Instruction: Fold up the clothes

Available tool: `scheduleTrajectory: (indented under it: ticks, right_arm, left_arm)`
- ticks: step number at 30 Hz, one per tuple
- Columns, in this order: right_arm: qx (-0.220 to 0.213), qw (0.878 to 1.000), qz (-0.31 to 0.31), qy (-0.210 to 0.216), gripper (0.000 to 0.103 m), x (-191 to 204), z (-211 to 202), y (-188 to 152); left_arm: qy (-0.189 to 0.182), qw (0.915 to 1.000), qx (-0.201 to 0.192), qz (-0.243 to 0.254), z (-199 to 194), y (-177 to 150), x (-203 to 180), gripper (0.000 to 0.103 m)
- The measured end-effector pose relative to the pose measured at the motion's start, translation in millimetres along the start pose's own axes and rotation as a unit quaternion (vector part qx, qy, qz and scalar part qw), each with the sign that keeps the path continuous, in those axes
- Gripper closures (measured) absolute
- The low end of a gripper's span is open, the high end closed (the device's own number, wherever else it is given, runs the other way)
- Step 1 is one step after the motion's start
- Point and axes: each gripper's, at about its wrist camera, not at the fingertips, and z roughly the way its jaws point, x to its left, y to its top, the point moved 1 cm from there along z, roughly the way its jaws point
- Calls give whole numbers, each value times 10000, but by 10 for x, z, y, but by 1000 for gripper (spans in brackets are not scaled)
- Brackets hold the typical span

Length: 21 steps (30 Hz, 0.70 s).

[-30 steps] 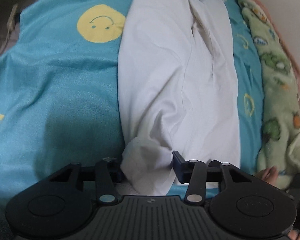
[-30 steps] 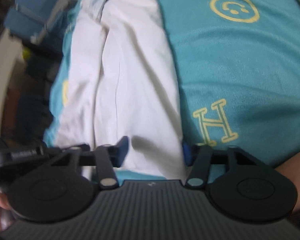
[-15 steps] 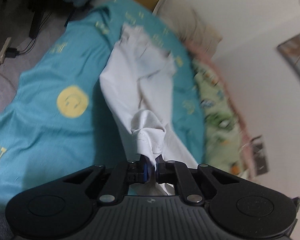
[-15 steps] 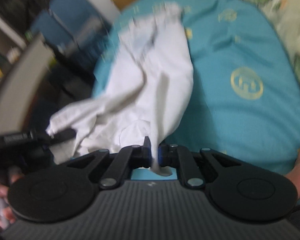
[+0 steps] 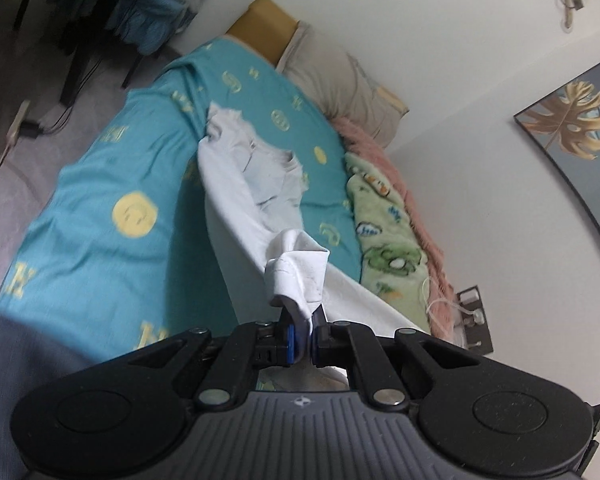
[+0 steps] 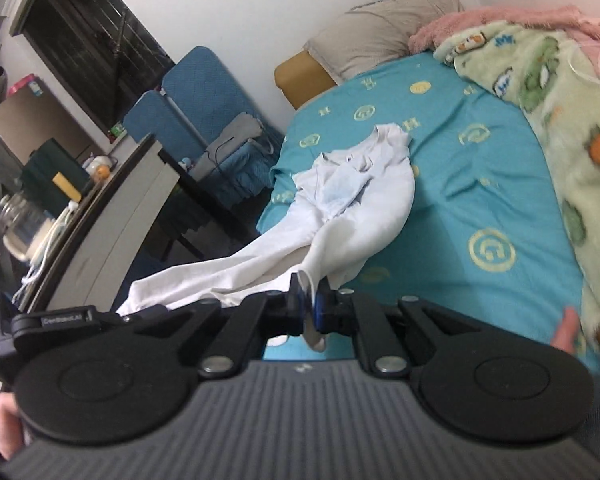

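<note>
A white garment (image 5: 252,208) stretches from the far part of the teal bed up to both grippers. Its far end (image 6: 360,176) rests crumpled on the sheet, and the near part hangs in the air. My left gripper (image 5: 302,342) is shut on a bunched white corner of it. My right gripper (image 6: 310,306) is shut on another edge, with a flap hanging below the fingers. In the right wrist view the cloth runs off left to the other gripper (image 6: 52,316).
The bed has a teal sheet (image 5: 100,240) with yellow prints. A green fleece blanket (image 6: 572,120) and a pink one (image 6: 500,20) lie along the wall side, a grey pillow (image 5: 332,68) at the head. A desk (image 6: 92,220) and blue chair (image 6: 196,96) stand beside the bed.
Both grippers closed on the white garment and lifted it well above the bed. The views pulled back from the sheet to show the whole room.
</note>
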Motion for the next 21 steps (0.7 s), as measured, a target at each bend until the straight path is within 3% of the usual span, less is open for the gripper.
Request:
scheduleTrajectory:
  ticks: [4, 10, 21]
  right_arm:
    - [5, 9999, 129, 71, 95, -101, -88, -250]
    - [262, 9991, 264, -197, 95, -205, 283, -148]
    - [457, 9966, 373, -580, 95, -696, 1845, 454]
  left_arm:
    - [172, 9998, 116, -77, -39, -228, 106, 96]
    - [598, 9978, 191, 205, 405, -42, 199, 95]
    - [1434, 9847, -79, 982, 1759, 761, 388, 95]
